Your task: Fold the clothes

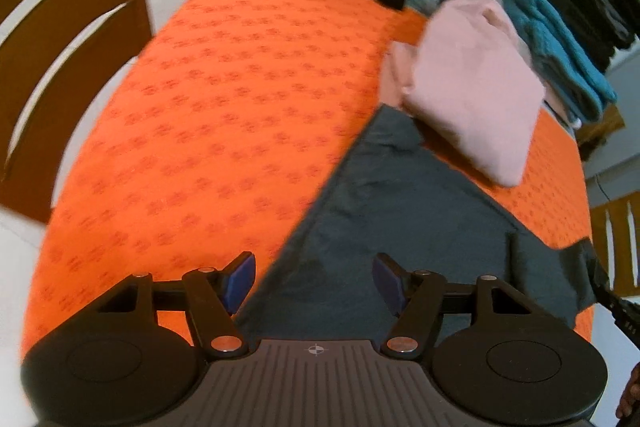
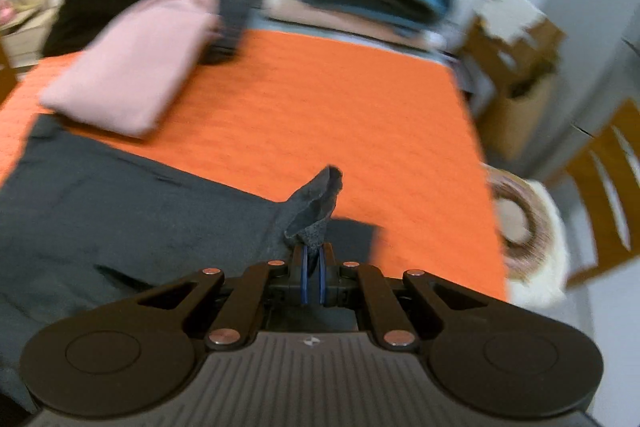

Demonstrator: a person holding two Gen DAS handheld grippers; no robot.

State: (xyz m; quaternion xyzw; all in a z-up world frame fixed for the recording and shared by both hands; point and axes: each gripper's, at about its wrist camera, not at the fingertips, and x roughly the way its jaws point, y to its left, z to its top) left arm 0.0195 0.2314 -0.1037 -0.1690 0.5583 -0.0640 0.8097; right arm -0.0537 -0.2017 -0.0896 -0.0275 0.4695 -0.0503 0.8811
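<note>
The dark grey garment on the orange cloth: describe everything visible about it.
The dark grey garment is thin, matte fabric, lying mostly flat and slightly creased on the orange patterned cloth. One far corner runs under the folded pink garment. The right gripper is shut on a bunched corner, which is lifted off the cloth. The left gripper hangs open over the garment's edge, not gripping it.
</note>
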